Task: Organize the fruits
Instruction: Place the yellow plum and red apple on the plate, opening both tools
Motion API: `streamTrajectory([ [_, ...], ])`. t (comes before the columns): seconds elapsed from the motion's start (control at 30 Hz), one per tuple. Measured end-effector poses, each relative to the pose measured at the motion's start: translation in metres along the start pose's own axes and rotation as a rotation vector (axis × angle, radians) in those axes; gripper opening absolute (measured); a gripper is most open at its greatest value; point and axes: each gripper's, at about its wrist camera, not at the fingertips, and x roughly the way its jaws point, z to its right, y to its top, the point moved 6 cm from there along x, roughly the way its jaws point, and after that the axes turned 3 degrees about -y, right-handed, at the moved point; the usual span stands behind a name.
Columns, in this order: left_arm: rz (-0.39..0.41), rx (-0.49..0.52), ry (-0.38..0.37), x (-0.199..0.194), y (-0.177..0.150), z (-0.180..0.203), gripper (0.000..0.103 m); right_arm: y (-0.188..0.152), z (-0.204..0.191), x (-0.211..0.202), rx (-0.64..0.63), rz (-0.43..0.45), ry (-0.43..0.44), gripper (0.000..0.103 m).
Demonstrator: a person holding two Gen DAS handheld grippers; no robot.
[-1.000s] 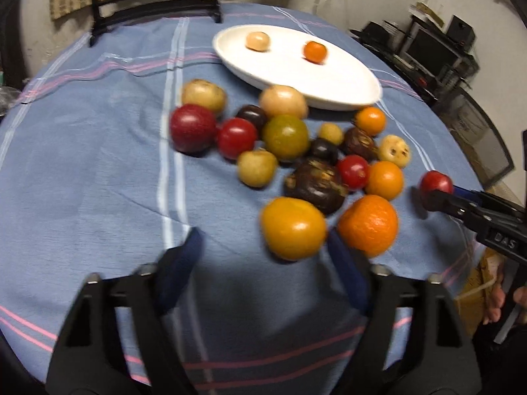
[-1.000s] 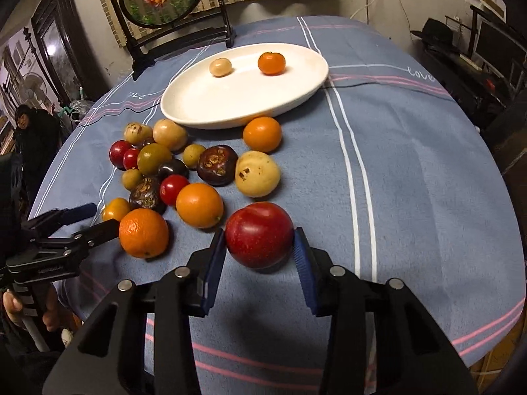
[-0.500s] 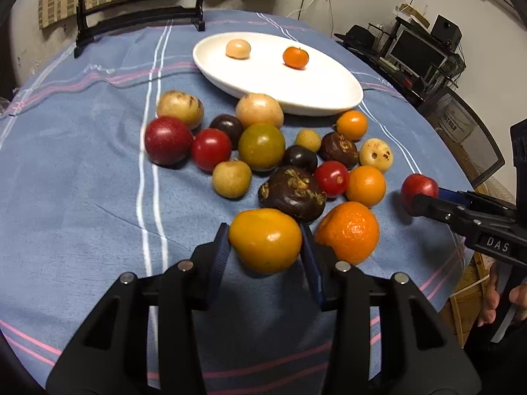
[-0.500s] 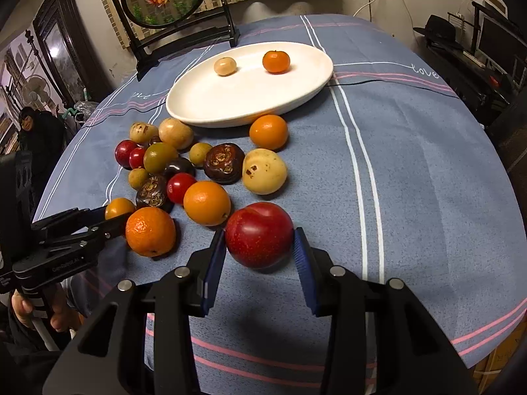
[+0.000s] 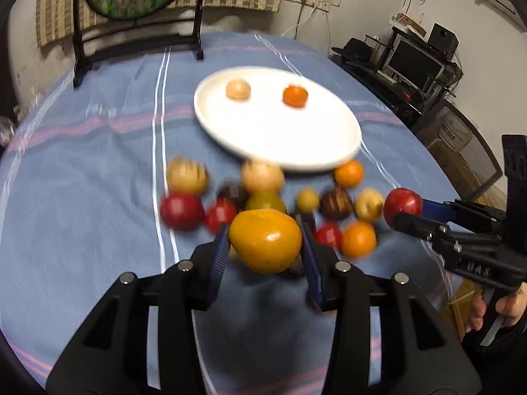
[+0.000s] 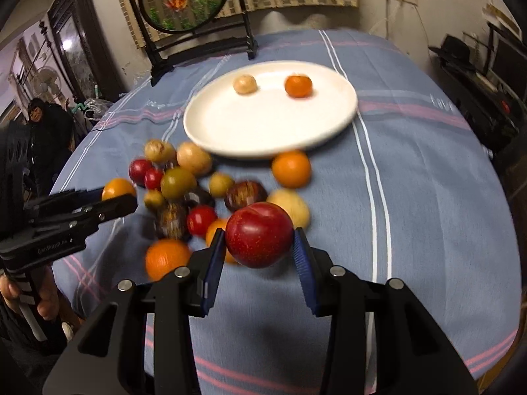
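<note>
My left claw (image 5: pixel 265 251) grips a yellow-orange fruit (image 5: pixel 265 241), held above the blue-clothed desk (image 5: pixel 98 181). My right claw (image 6: pixel 259 256) clamps a red plum (image 6: pixel 259 234), also off the cloth. The remaining fruits (image 6: pixel 184 181) lie clustered just before the white plate (image 6: pixel 263 131), which holds a pale fruit (image 6: pixel 245 84) and a small orange (image 6: pixel 298 86).

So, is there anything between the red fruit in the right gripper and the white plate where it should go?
Yes, low down. The red fruit is held above the cloth, and loose fruit lie between it and the white plate: a pale yellow fruit and an orange at the plate's near rim. Carried above them, nothing visible blocks it.
</note>
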Motion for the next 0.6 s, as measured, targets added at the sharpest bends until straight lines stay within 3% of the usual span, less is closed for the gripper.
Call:
streamTrajectory([
  [0.13, -0.022, -0.025, -0.009, 0.025, 0.062, -0.012, 0.043, 0.055, 0.001, 0.021, -0.039, 0.006, -0.011, 0.042],
  [0.3, -0.034, -0.048, 0.051, 0.080, 0.132, -0.030, 0.043, 0.118, 0.010, 0.078, -0.048, -0.018, -0.023, 0.042],
  [0.43, -0.106, -0.083, 0.064, 0.127, 0.145, -0.041, 0.044, 0.136, 0.011, 0.125, -0.062, -0.085, -0.026, 0.042],
  [0.6, -0.130, -0.102, 0.069, 0.150, 0.153, -0.051, 0.044, 0.142, 0.007, 0.157, -0.092, -0.134, -0.023, 0.042],
])
